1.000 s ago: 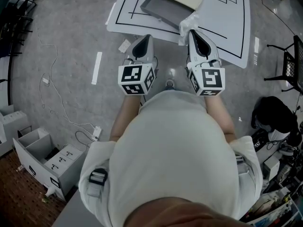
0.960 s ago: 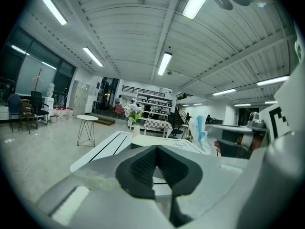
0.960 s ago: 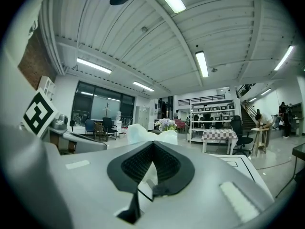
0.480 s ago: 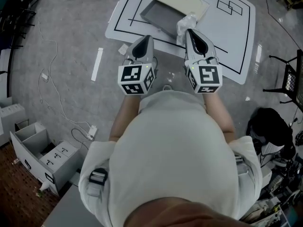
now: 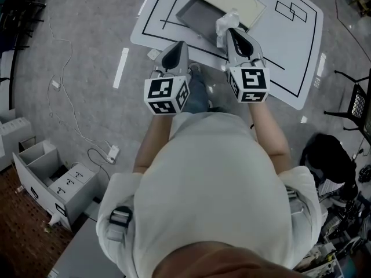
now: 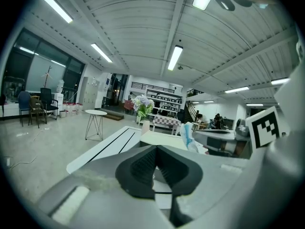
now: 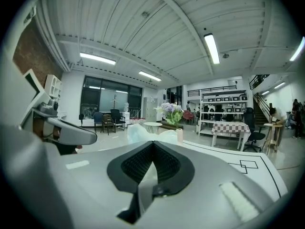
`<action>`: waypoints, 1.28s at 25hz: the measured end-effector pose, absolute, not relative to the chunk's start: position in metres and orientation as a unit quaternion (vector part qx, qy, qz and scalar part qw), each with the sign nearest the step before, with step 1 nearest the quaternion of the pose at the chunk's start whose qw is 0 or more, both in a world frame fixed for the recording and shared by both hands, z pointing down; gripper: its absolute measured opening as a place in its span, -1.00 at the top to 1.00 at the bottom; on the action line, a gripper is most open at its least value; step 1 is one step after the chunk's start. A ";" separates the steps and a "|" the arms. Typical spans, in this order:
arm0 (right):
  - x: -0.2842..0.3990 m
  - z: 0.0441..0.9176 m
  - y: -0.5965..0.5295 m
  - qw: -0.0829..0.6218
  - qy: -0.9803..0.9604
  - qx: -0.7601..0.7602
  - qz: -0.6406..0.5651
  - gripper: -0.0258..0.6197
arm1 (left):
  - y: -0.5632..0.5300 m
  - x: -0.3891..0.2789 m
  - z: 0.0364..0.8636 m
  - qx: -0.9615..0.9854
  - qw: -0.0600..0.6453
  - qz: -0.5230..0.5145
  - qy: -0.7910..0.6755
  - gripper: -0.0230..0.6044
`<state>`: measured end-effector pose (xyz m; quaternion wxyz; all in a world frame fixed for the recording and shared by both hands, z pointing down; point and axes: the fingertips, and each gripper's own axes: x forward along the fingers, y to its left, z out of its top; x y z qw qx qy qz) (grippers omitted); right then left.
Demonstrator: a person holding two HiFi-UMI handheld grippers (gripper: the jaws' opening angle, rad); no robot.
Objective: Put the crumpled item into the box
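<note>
In the head view my right gripper (image 5: 231, 33) is shut on a crumpled white plastic item (image 5: 226, 22), which hangs over the near right edge of an open grey box (image 5: 197, 16). The box lies on a white board with black lines (image 5: 290, 45), and a beige lid (image 5: 232, 2) sits beside it. My left gripper (image 5: 177, 46) is shut and empty, held left of the right one, near the board's front edge. The right gripper view shows the jaws (image 7: 152, 146) closed, with the white item (image 7: 136, 131) bulging past them. The left gripper view shows shut jaws (image 6: 154, 150) and the item (image 6: 188, 136) off to the right.
A grey drawer unit (image 5: 43, 181) stands on the floor at lower left, with cables (image 5: 72, 120) trailing near it. A white strip (image 5: 121, 68) lies on the grey floor left of the board. A black chair (image 5: 358, 100) is at the right edge.
Both grippers have moved forward towards the board. The crumpled item, still held in the right gripper, has gone from the board's front area to the box's edge.
</note>
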<state>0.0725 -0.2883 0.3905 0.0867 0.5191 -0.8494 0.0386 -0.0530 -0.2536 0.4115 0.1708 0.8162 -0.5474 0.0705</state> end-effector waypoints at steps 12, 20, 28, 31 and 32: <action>0.052 0.437 -0.335 0.146 -0.854 0.496 0.057 0.92 | -0.300 -0.061 0.432 0.816 0.190 0.080 -0.541 0.93; 0.042 0.468 -0.354 0.187 -0.854 0.480 0.080 0.92 | -0.323 -0.066 0.446 0.815 0.202 0.091 -0.535 0.93; 0.038 0.491 -0.361 0.226 -0.848 0.472 0.089 0.92 | -0.337 -0.064 0.455 0.816 0.212 0.095 -0.530 0.93; 0.036 0.494 -0.364 0.239 -0.845 0.471 0.088 0.92 | -0.339 -0.063 0.458 0.817 0.215 0.096 -0.526 0.93; 0.035 0.496 -0.366 0.244 -0.844 0.470 0.088 0.92 | -0.340 -0.062 0.459 0.818 0.216 0.096 -0.525 0.93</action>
